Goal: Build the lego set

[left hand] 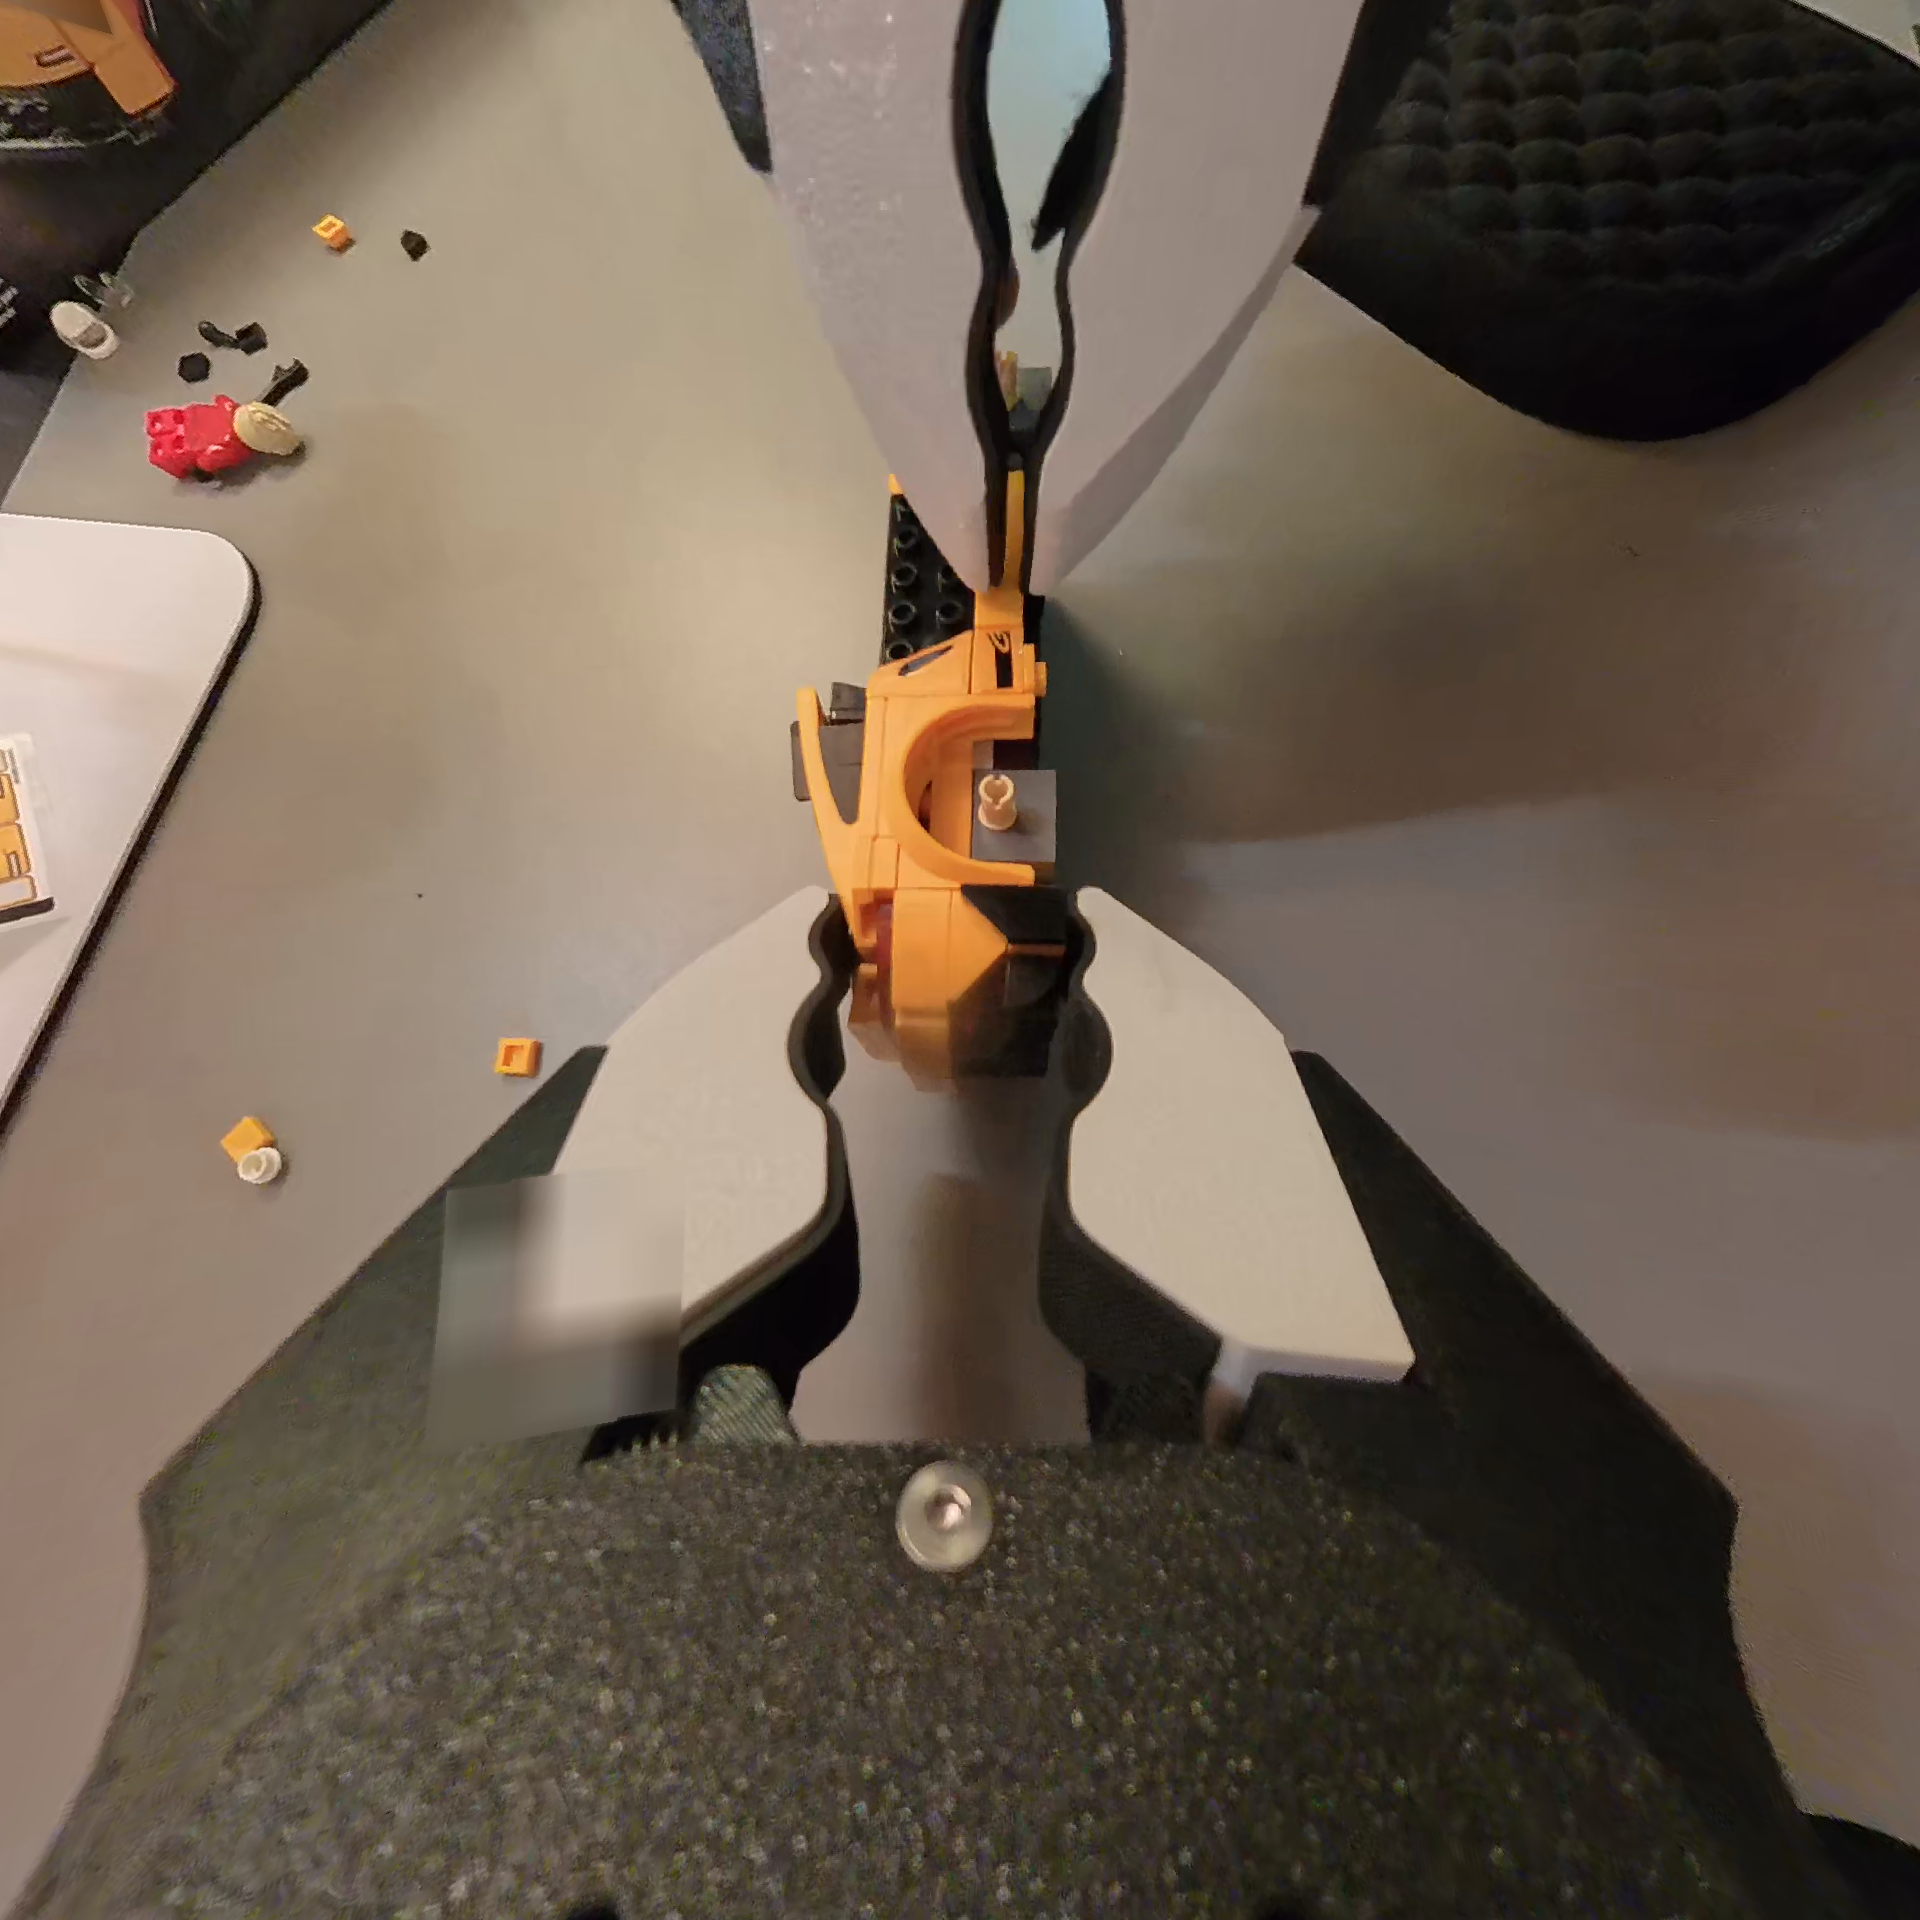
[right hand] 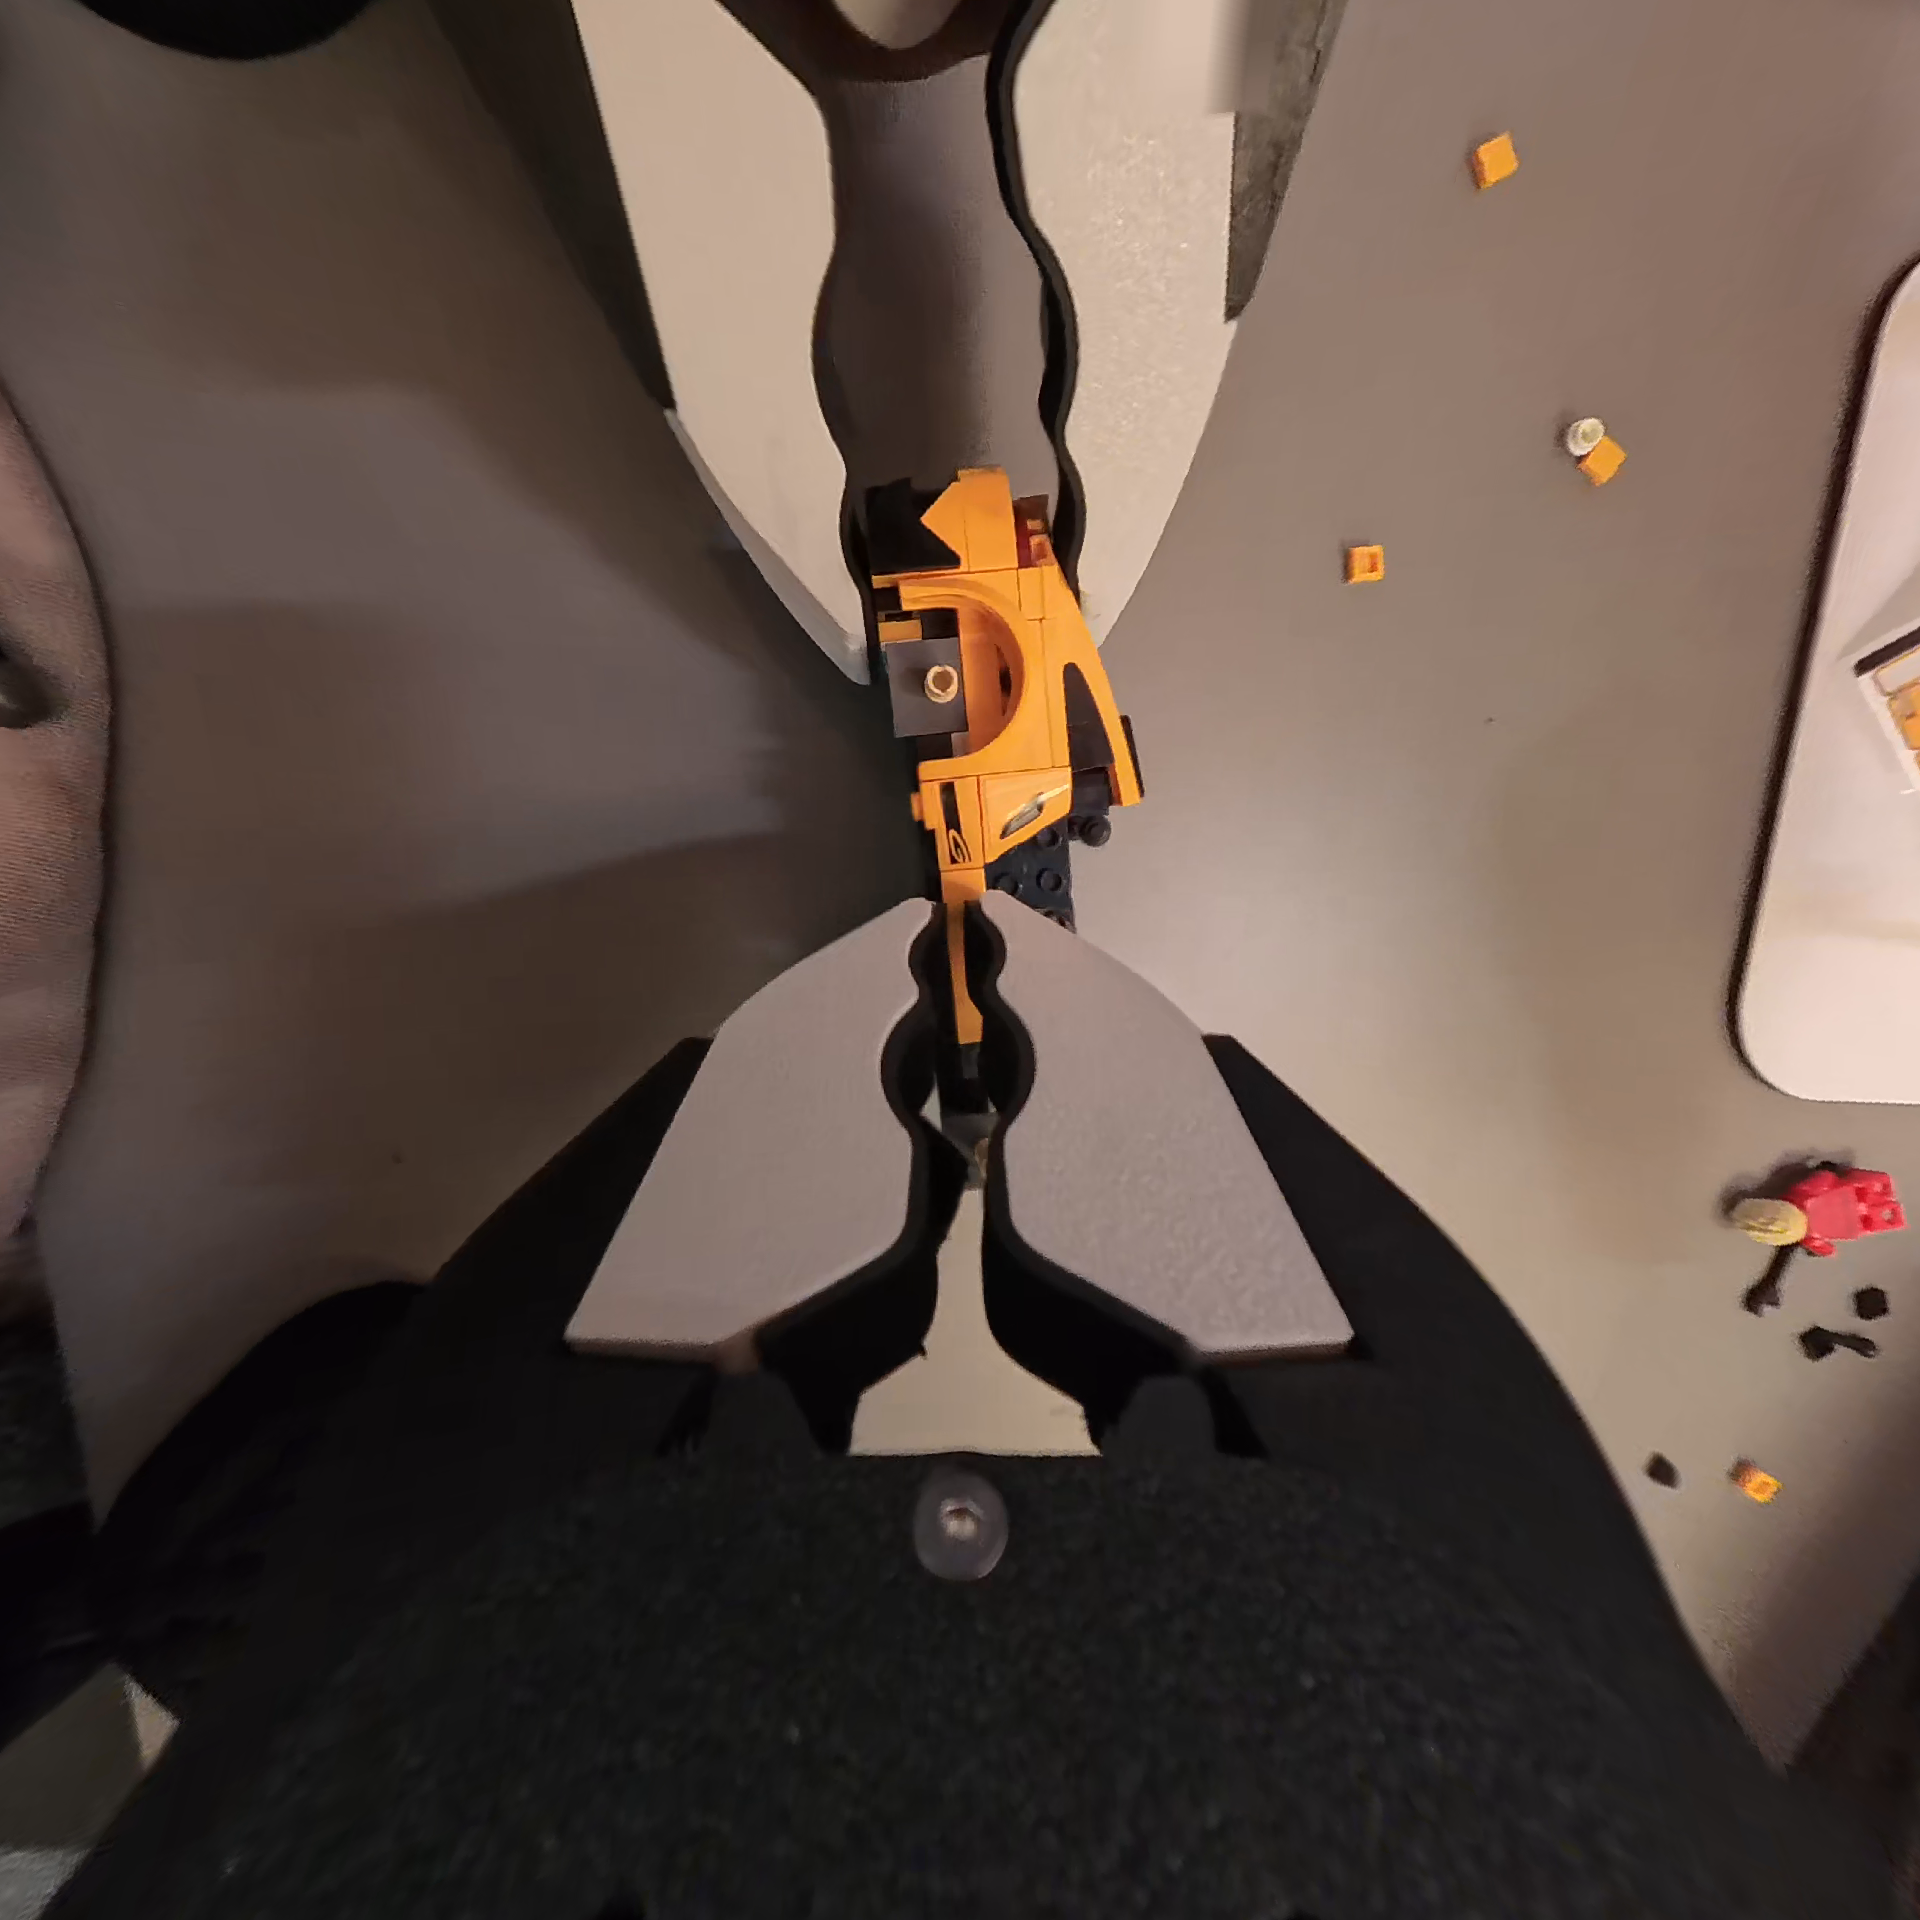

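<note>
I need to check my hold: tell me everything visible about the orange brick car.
The orange brick car, glossy plastic with black panels, is partly built: studded black base exposed, tan pin on a grey block, no wheels. It spans both grippers: the left gripper clamps its thick end, and the right gripper pinches a thin orange side panel.

Dim, warm indoor light; soft shadows fan across the grey table (left hand: 520, 727). Strong wide-angle bending at the edges; frame borders and foreground look blurred.
</note>
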Available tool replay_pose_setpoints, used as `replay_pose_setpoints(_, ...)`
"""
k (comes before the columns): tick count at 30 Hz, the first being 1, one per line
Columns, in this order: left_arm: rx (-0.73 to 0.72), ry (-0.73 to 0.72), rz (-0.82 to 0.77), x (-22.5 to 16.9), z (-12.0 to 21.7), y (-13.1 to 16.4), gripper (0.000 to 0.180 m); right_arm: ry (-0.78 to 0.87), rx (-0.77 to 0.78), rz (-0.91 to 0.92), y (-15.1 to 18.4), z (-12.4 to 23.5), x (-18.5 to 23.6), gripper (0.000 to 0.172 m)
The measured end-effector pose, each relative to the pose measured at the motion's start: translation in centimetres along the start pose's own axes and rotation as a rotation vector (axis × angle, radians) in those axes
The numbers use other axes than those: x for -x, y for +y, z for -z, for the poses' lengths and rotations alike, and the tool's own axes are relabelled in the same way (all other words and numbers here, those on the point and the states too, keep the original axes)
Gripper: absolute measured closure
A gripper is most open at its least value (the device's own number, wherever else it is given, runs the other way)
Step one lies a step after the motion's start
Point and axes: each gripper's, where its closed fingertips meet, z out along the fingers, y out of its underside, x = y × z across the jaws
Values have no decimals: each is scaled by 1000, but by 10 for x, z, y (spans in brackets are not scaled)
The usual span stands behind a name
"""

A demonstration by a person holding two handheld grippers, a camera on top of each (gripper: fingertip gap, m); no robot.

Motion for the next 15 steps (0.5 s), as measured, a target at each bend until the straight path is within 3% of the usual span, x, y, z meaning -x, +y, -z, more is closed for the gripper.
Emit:
replay_pose_setpoints(6,-53,34,-19,1,2,0,142,-37,-122,-59,-4,2,5,165)
replay_pose_setpoints(10,-97,57,-17,3,3,0,142,79,-374,-117,-16,25,-13,162)
replay_pose_setpoints(15,-115,67,-15,6,5,1,138,293,-804,-242,-23,75,-57,161)
